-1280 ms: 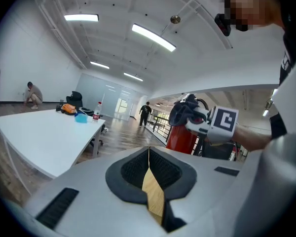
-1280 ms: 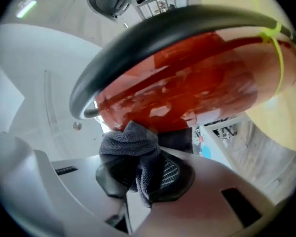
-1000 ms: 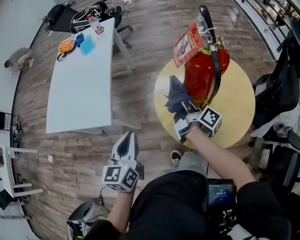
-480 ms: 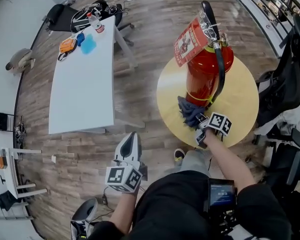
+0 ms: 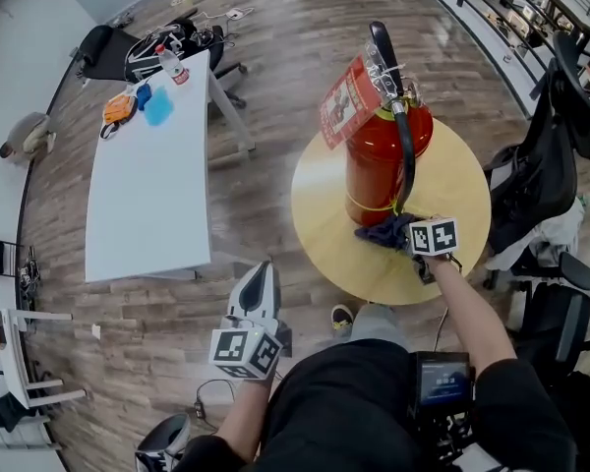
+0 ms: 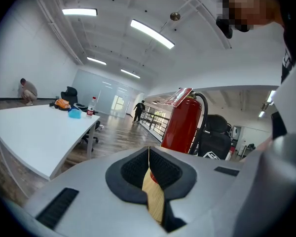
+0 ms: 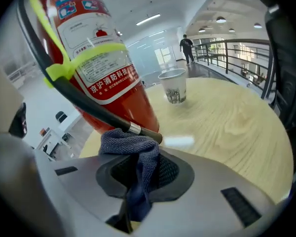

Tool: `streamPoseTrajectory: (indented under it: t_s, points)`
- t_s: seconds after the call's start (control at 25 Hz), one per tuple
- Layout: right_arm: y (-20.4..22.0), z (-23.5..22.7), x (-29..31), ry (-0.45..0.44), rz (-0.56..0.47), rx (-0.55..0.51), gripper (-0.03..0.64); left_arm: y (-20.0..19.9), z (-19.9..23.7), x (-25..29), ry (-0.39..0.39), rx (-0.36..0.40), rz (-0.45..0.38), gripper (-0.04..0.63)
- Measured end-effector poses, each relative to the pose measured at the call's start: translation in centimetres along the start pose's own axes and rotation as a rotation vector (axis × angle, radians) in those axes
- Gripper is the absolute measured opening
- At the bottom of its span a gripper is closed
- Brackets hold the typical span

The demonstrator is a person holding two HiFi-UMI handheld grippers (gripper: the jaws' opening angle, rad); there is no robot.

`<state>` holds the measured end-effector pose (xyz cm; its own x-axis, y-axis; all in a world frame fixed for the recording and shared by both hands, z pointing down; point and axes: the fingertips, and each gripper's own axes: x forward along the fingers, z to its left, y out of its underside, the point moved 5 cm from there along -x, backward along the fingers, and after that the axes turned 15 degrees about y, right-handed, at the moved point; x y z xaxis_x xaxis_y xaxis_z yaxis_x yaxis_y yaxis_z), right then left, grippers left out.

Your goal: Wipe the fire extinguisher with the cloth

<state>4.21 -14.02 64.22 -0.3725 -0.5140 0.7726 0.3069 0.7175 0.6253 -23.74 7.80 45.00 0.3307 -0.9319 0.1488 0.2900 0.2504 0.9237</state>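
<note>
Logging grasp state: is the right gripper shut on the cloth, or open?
Shut on the cloth: the right gripper has its jaws pinching the blue fabric, whose bunched end sits beside the fire extinguisher.

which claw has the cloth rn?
The right claw, shut on the dark blue cloth at the base of the red fire extinguisher. The left claw is shut with nothing in it.

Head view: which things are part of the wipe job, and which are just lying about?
Job: extinguisher, cloth, right gripper clamping it.
Lying about: cup, bottle, desk, left gripper (shut, idle).
</note>
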Motion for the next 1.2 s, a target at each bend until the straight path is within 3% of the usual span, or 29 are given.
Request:
streamPoseTrajectory:
  t_s: [0.08, 0.2, 0.28, 0.48, 0.6, 0.72, 0.88, 0.92, 1.04, 1.2]
  points:
    - [0.6, -0.9, -0.4, 0.007, -0.015, -0.022, 0.064, -0.2, 0.0, 0.0, -0.014, 0.001, -0.006, 0.023]
    - [2.2, -4.2, -1.2, 0.037, -0.011, 0.111, 0.064, -0.2, 0.0, -0.2, -0.048, -0.001, -0.015, 0.023]
    - [2.0, -6.0, -1.3, 0.058, -0.023, 0.122, 0.064, 0.0, 0.0, 0.0, -0.070, -0.006, -0.013, 0.023]
    - [-3.1, -3.1, -0.2, -0.110, -0.115, -0.019, 0.064, 0.3, -1.5, 2.1, -0.083, -0.019, 0.012, 0.023]
    - [-5.5, -2.3, -1.2, -0.144, -0.167, -0.145, 0.061, -0.6, -2.9, 4.2, -0.067, 0.004, 0.020, 0.023]
    - [-8.6, -2.4, -4.9, -0.227, -0.308, -0.234, 0.061, -1.2, -4.3, 6.1, -0.045, 0.021, 0.020, 0.023]
    - [-13.2, -1.7, -9.3, -0.162, -0.469, -0.572, 0.061, -1.3, -5.7, 8.3, -0.017, 0.028, 0.020, 0.023]
    - [-14.7, -1.7, -10.5, -0.162, -0.520, -0.573, 0.061, -1.3, -6.0, 8.7, -0.009, 0.029, 0.019, 0.023]
    - [-20.2, -1.5, -15.9, -0.237, -0.720, -0.430, 0.061, -1.5, -6.8, 9.7, 0.009, 0.037, 0.014, 0.023]
    - [-24.8, 0.1, -24.9, -0.317, -0.979, -0.479, 0.061, -1.7, -7.4, 10.9, 0.019, 0.044, 0.003, 0.023]
